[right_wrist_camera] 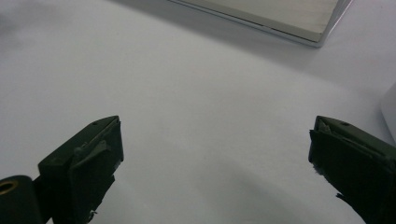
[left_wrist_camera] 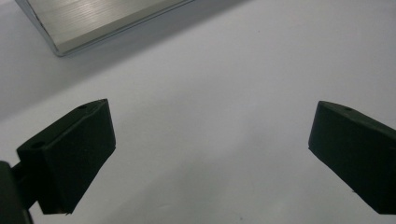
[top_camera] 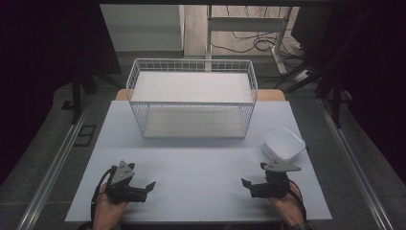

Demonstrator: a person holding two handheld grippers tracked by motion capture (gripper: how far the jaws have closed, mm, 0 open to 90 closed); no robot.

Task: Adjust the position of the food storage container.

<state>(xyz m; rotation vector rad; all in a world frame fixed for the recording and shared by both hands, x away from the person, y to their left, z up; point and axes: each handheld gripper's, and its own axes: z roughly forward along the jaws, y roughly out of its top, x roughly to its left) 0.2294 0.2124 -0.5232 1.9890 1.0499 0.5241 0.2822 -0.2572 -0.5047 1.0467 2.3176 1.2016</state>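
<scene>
High view: wire basket (top_camera: 191,98) at far middle of surface (top_camera: 191,191), white bowl (top_camera: 283,144) off its right front corner. My left hand-held gripper (top_camera: 148,188) and right hand-held gripper (top_camera: 247,184) near basket's front, both released, holding nothing. Bowl untouched; I judge work not begun.

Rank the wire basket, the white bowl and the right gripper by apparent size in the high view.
1. wire basket, by far the largest.
2. white bowl and right gripper: they look about alike, and the gripper sits nearer the camera, so I won't rank them.
</scene>
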